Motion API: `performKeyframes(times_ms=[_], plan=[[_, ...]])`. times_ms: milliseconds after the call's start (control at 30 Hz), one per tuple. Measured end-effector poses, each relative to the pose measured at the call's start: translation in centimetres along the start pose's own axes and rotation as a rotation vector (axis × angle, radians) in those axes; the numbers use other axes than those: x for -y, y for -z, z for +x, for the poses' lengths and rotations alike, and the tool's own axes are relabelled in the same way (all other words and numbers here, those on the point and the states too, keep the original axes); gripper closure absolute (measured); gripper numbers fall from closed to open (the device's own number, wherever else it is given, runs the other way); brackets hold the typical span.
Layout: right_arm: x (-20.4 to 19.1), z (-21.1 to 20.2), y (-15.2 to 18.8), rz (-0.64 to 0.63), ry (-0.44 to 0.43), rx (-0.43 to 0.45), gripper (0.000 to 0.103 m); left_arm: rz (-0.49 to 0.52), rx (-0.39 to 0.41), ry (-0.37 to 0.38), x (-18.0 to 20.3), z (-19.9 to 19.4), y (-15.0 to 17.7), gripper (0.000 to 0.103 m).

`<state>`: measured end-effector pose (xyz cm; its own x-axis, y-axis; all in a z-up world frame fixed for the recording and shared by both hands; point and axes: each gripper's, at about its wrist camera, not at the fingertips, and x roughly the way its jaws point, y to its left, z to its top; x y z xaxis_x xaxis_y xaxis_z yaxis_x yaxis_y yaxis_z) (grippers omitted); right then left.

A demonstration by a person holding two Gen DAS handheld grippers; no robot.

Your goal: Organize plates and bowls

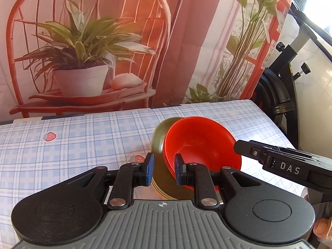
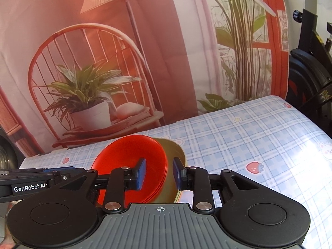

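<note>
Red bowls (image 1: 202, 143): nested stack, tilted, sitting in olive plates (image 1: 164, 178) stack; both above checked desk (image 1: 83, 137), centre-right.
Left gripper (image 1: 164, 169): fingers (image 1: 149, 169) straddle near rims of plates + bowls, one pad outside, one inside red bowl; look clamped on them, contact partly hidden.
Right gripper (image 2: 158, 173): fingers (image 2: 140, 173) same way on opp. side, one pad in bowl, one behind plate rim.
Bkgd: printed backdrop (image 1: 93, 41) w/ chair + plant; exercise bike (image 1: 286, 83) at right.
</note>
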<state>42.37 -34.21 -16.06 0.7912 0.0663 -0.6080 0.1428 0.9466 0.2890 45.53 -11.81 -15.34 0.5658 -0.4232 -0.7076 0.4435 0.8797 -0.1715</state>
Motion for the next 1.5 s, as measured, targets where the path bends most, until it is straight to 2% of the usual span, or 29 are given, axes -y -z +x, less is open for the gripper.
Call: performKeyframes(times_ms=[233,567,633,767,833,900,967,1000,1033,1100,1167,1300,1333,1500], plan=[[-1.9,-5.1,0.7,-0.094,0.027,0.037,0.07,0.021,0.075,-0.022,0.2,-6.0,1.1,0.079],[-4.5,-13.9,2.1,-0.182,0.051,0.109,0.058,0.014,0.193,-0.056,0.4,-15.7,3.4,0.056],[-5.1,-15.8,2.4,-0.187,0.039,0.126,0.047,0.008,0.21,-0.058,0.5,-17.3,3.8,0.053],[-6.3,-19.0,3.0,-0.207,0.019,0.152,0.045,0.01,0.248,-0.073,1.0,-20.8,5.4,0.046],[-7.1,-20.8,3.3,-0.216,0.01,0.156,0.033,0.005,0.258,-0.07,1.1,-22.6,6.2,0.045],[-7.8,-22.3,3.7,-0.228,-0.002,0.168,0.03,0.003,0.275,-0.067,1.3,-24.2,7.0,0.041],[-8.6,-24.1,4.1,-0.246,-0.014,0.177,0.021,0.003,0.301,-0.079,1.4,-26.0,8.0,0.03],[-9.0,-24.9,4.3,-0.248,-0.021,0.186,0.011,0.007,0.311,-0.086,1.6,-26.8,8.4,0.027],[-9.4,-26.1,4.7,-0.251,-0.034,0.201,0.006,0.015,0.32,-0.095,1.8,-27.6,8.8,0.023],[-10.0,-27.9,5.1,-0.259,-0.044,0.217,0.006,0.039,0.338,-0.126,2.4,-29.4,9.8,0.02],[-10.6,-29.7,5.7,-0.267,-0.044,0.231,0.0,0.063,0.354,-0.185,3.1,-31.1,10.6,0.019],[-11.4,-32.7,7.0,-0.275,-0.062,0.252,0.0,0.107,0.402,-0.306,4.7,-34.3,12.2,0.018],[-11.8,-33.5,7.4,-0.275,-0.069,0.255,0.0,0.111,0.417,-0.311,5.0,-35.1,12.6,0.017],[-12.7,-36.4,8.9,-0.283,-0.053,0.294,0.0,0.071,0.444,-0.237,5.4,-38.4,13.8,0.017]])
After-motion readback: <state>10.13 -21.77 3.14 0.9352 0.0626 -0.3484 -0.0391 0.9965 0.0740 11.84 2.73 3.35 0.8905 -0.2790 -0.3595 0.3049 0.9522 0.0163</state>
